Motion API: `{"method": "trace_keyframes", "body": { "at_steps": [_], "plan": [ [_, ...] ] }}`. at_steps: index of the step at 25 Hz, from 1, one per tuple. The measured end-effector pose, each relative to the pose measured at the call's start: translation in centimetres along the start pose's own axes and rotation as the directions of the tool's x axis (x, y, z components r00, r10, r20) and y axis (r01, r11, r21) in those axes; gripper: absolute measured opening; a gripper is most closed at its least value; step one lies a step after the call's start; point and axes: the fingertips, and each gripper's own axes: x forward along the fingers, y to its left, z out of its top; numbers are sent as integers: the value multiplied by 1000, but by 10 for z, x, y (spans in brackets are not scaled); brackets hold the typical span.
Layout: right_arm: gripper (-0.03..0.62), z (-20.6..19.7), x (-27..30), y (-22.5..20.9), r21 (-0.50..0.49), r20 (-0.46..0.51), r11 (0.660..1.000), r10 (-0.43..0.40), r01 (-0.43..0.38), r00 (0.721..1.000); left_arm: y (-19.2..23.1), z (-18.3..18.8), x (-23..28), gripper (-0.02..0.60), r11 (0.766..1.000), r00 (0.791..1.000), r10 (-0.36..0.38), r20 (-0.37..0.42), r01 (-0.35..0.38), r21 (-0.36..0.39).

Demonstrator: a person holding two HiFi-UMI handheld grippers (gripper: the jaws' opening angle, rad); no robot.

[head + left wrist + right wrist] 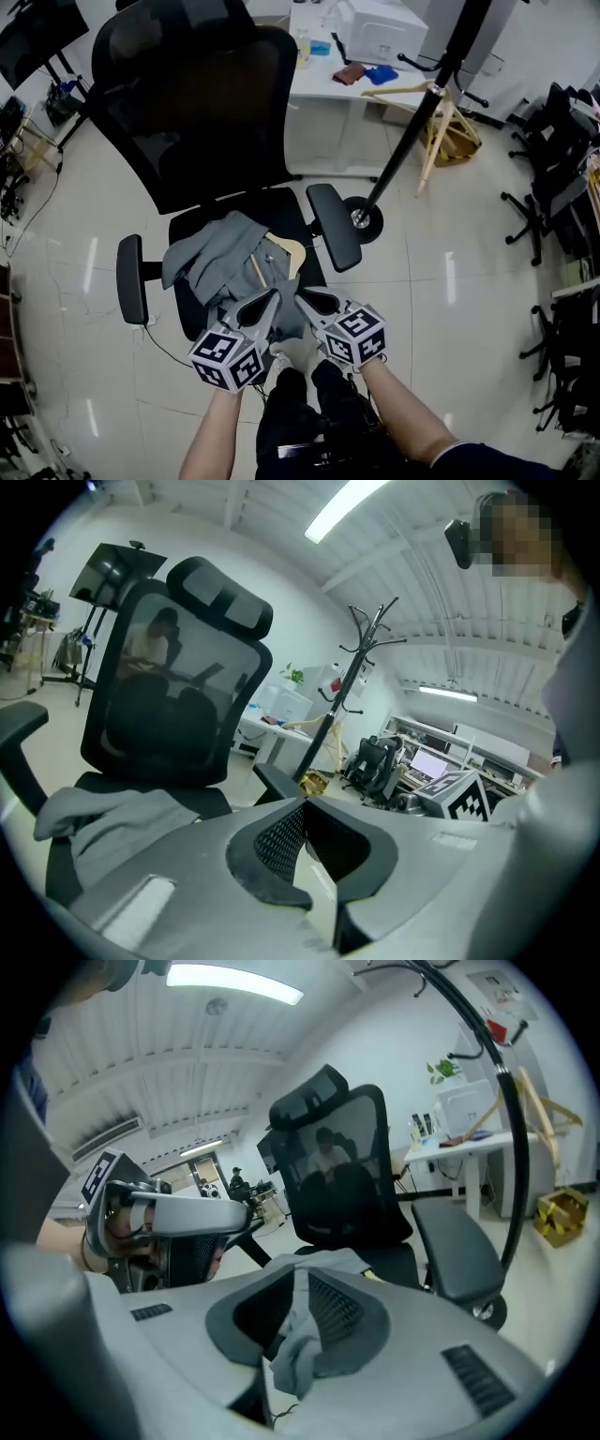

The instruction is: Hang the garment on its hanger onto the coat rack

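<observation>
A grey garment (220,253) lies crumpled on the seat of a black office chair (187,103), with a pale wooden hanger (287,251) partly under it. Both grippers hover at the seat's front edge, side by side. My left gripper (272,300) (305,801) has its tips together and nothing between them. A fold of the garment's grey cloth (298,1349) is pinched in my right gripper (302,302) (298,1283) and bunches down between the pads. The black coat rack (412,131) (361,658) (511,1147) stands beyond the chair's right armrest.
A white desk (356,47) with small items stands behind the chair. Another wooden hanger (405,91) hangs on the rack, and a wooden frame (450,127) stands by it. Dark office chairs (548,187) line the right side. The person's legs are below the grippers.
</observation>
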Motion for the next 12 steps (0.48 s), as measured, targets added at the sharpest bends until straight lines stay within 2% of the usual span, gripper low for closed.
{"method": "trace_keyframes", "body": {
  "at_steps": [2,7,8,10,12],
  "plan": [
    [186,-28,16,-15,76,-33,997,8,-6,999,11,-21,9,-14,1000,999,11,-31,-11,-8],
    [190,-94,55,-56,194,-112,980,-25,47,993,52,-78,30,-15,997,993,57,-99,-62,-47],
    [202,-105,64,-64,208,-123,977,-30,56,992,60,-88,34,-14,996,992,64,-110,-70,-50],
    [268,-124,80,-78,245,-146,967,-29,65,989,72,-105,41,-15,995,989,74,-130,-82,-58],
    [273,-142,95,-88,298,-163,953,-12,61,987,79,-119,46,-15,993,987,80,-141,-91,-73]
  ]
}}
